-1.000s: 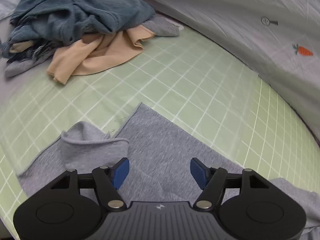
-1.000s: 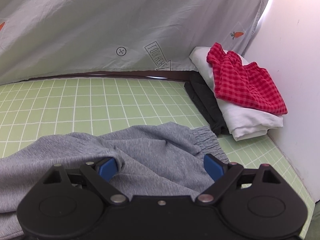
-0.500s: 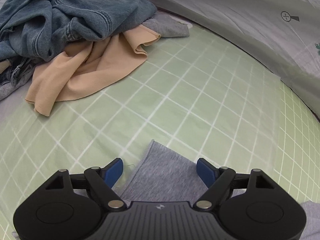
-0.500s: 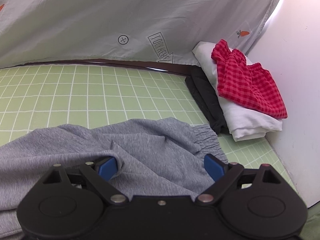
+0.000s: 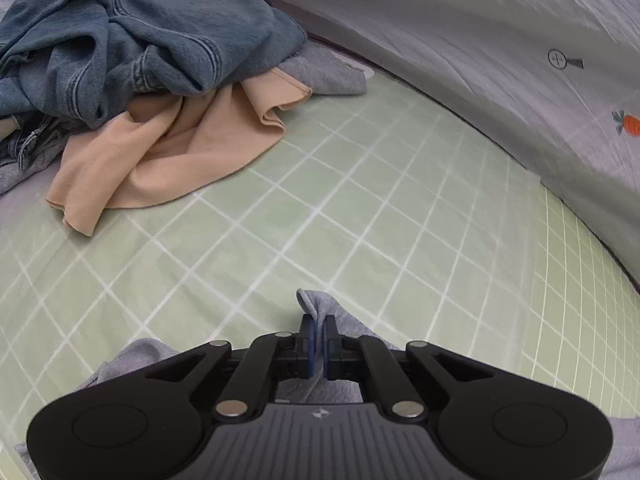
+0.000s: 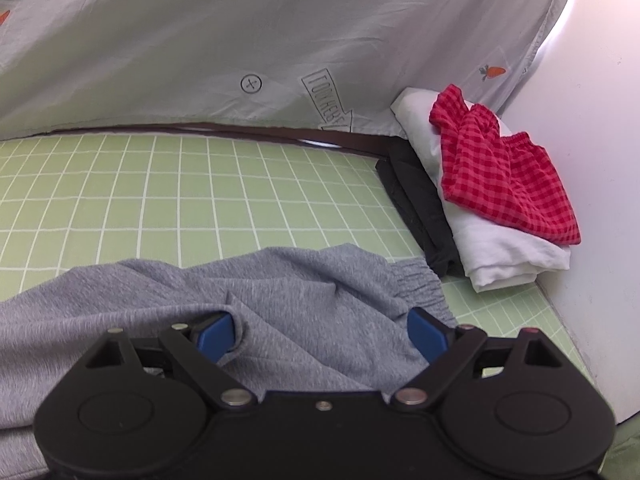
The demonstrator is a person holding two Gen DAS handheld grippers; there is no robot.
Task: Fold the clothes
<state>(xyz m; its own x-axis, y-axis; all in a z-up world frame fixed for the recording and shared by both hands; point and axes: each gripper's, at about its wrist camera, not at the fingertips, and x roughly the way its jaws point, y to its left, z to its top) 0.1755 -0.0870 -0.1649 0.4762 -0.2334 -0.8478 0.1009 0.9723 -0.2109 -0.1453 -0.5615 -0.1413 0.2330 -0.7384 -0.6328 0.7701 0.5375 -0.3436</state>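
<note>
Pinching, left wrist view: the left gripper (image 5: 319, 342) is clenched on a corner of the grey garment (image 5: 340, 324); a tip of cloth pokes up past the blue pads (image 5: 307, 340), so the hold looks deep enough to carry the corner.
Reason for the hold: a corner is the natural handle for a fold; judged from the task, this one is meant to be drawn across the rest of the cloth.
Mat: the green gridded mat (image 5: 360, 220) lies bare ahead of the pinch, giving room to work.
Unfolded heap: blue denim (image 5: 132, 40) sits on a peach garment (image 5: 168, 160) at the far left, well apart from the grasp; likely waiting its turn.

Hovering, right wrist view: the right gripper (image 6: 320, 334) is spread wide, grasping nothing; its jaws straddle a rumpled stretch of the grey garment (image 6: 280, 280) near the gathered waistband (image 6: 416, 280).
Reason for the stance: probably poised to pin or take the waistband end while the other side moves.
Finished stack: a red checked piece (image 6: 508, 184) lies on a folded white piece (image 6: 500, 252), with a dark piece (image 6: 420, 208) just beside them, all against the wall (image 6: 592, 160); kept out of the working area.
Backdrop: a pale printed sheet (image 6: 240, 40) hangs behind the mat.
</note>
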